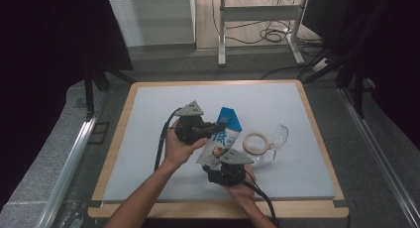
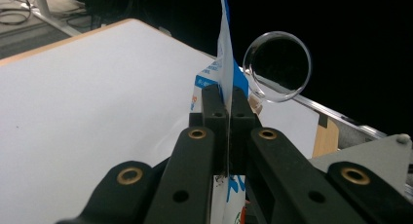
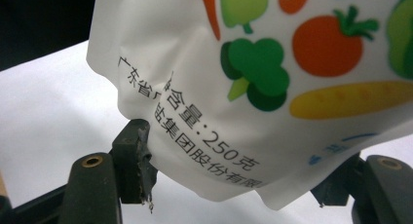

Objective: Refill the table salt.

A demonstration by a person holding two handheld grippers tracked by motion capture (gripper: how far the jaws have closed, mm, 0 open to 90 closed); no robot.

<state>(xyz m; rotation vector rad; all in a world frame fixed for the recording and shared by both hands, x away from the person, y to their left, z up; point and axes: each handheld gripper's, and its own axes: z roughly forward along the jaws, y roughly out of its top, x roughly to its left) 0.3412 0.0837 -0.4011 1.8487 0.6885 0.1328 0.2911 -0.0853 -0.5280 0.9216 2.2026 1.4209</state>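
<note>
Left claw pinches the pouch edge – right claw clamps its bottom

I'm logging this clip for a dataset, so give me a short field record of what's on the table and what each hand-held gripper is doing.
surface: pale table top with wooden edge
main item: blue-and-white pouch printed with vegetables, held up between both grippers
left hand-held gripper: shut on the pouch's thin flat edge
right hand-held gripper: jaws on either side of the pouch's lower end, left pad touching it; grip not certain
nearby: clear glass bowl, tipped on its side; ring of tape beside it
</note>
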